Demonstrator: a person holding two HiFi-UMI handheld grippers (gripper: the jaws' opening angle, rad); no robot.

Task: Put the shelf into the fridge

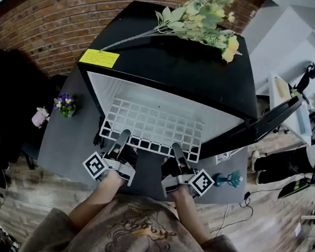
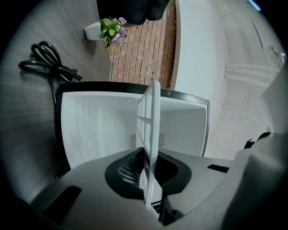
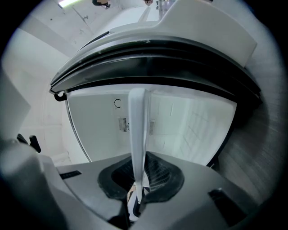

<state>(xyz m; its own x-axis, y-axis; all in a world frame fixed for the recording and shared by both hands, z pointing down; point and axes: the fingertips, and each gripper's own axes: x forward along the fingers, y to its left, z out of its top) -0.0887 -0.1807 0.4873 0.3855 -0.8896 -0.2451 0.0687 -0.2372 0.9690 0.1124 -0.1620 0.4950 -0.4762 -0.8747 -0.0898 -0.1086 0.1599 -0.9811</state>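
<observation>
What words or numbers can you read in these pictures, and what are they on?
No text can be read.
The yellow sticker on top of the fridge: print too small to read.
The white label at the fridge door: too blurred to read.
The square markers on the left gripper and right gripper: black-and-white patterns, no words.
The shelf: no print.

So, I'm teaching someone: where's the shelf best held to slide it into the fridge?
Its near edge, from the front, one gripper per end: the shelf is a wide flat grid, level at the fridge mouth. The left gripper and right gripper pinch it so.
</observation>
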